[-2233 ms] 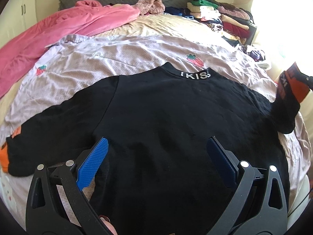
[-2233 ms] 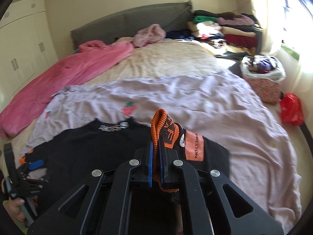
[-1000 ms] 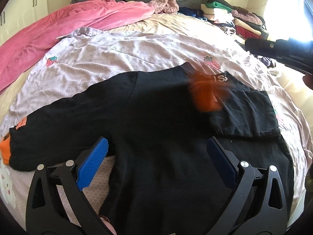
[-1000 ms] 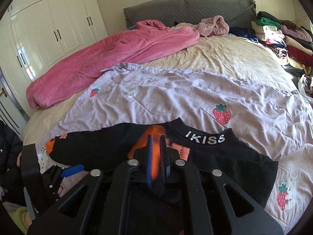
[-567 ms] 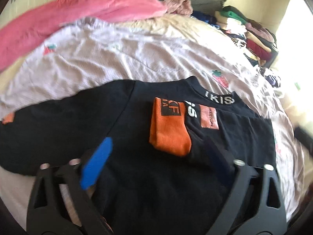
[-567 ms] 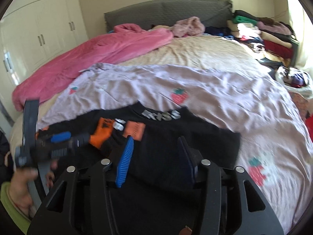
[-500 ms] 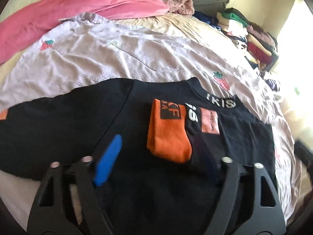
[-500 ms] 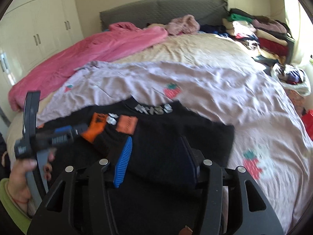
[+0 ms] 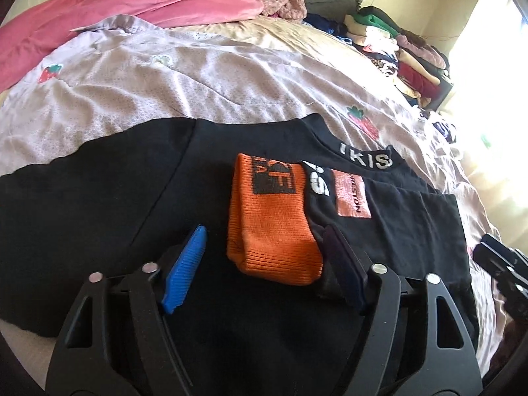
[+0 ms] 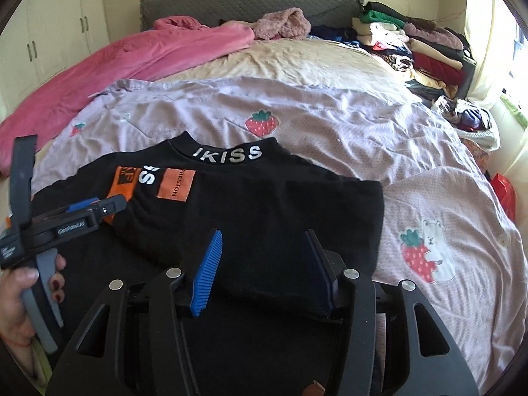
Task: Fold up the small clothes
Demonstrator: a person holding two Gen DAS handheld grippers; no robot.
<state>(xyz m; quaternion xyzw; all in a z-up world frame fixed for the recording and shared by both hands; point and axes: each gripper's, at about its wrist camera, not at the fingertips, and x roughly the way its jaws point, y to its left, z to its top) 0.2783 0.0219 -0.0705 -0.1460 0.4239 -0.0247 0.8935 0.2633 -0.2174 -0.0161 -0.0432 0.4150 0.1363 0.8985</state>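
Note:
A black sweatshirt (image 9: pixel 99 214) with an "IKISS" collar (image 10: pixel 227 155) lies flat on the bed. Its right sleeve is folded across the chest and ends in an orange cuff (image 9: pixel 270 224). My left gripper (image 9: pixel 264 234) hovers low over that cuff, its jaws closing. The cuff lies between them: the dark finger touches its edge, the blue pad (image 9: pixel 184 270) stands apart. In the right wrist view the left gripper (image 10: pixel 82 211) reaches over the cuff (image 10: pixel 123 181). My right gripper (image 10: pixel 262 236) is open above the folded sleeve's lower edge (image 10: pixel 264 204), gripping nothing.
A lilac strawberry-print sheet (image 10: pixel 330 125) lies under the sweatshirt. A pink quilt (image 10: pixel 132 56) lies at the far left and stacked folded clothes (image 10: pixel 412 39) at the far right. A person's hand (image 10: pixel 19 290) holds the left gripper. A red bag (image 10: pixel 505 194) sits beside the bed.
The right gripper carried the orange cuff across the chest, let it go and drew back right. The left gripper moved forward and down onto the cuff, its jaws narrowing.

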